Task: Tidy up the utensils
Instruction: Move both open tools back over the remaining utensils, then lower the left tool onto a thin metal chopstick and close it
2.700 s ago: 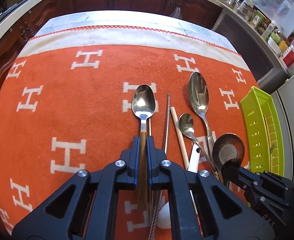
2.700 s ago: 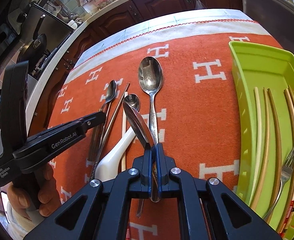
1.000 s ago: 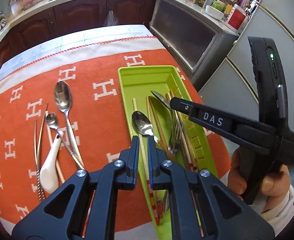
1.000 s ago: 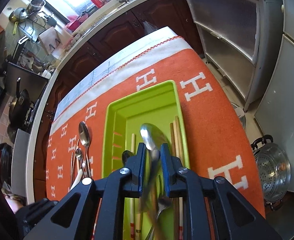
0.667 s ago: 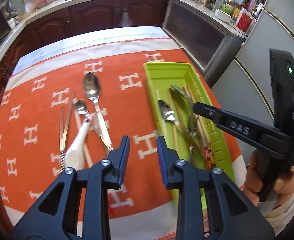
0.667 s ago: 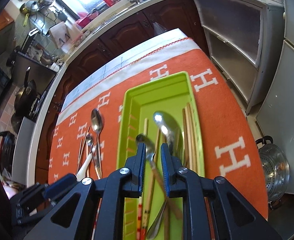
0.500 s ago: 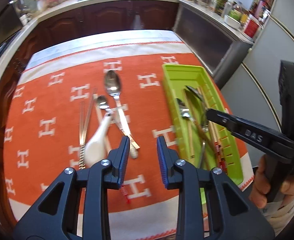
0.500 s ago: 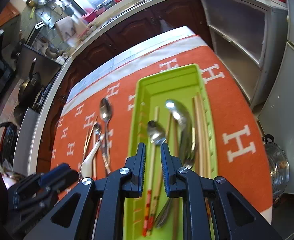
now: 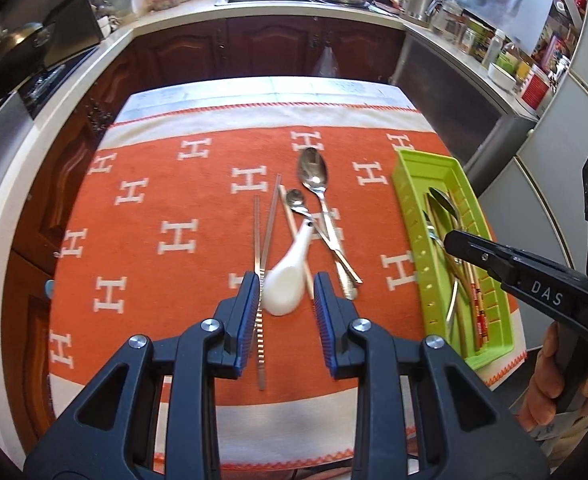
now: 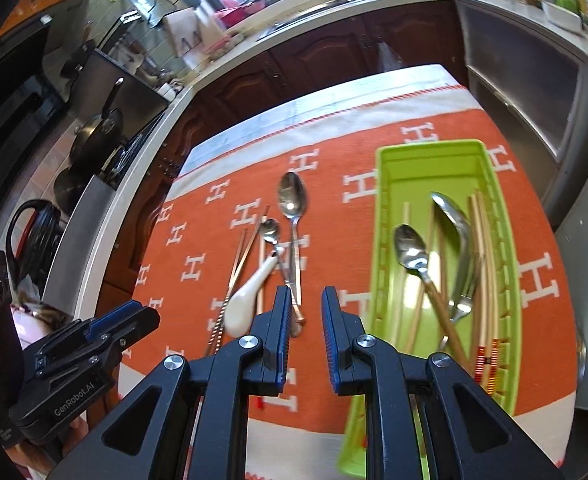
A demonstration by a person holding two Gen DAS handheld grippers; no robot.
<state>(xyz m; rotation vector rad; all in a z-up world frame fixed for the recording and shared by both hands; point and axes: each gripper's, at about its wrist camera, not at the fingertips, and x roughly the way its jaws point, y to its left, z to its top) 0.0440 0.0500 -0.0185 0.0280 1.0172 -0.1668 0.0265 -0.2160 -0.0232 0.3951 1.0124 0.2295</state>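
left gripper (image 9: 286,294): jaws apart, nothing between them, above the cloth's near part; they opened within the last second.
right gripper (image 10: 304,312): jaws a little apart, empty; side reads "das".
left gripper's side: reads "genrobot.ai".
white spoon (image 9: 286,280): on the cloth, just past the left gripper's tips, among loose chopsticks (image 9: 262,236).
big spoon (image 9: 314,170): farther on the cloth, a small spoon (image 9: 296,199) beside it.
tray (image 10: 386,184): green, at the cloth's right edge, holding spoons, chopsticks and a fork.
cloth (image 9: 153,200): orange with white "h" letters.
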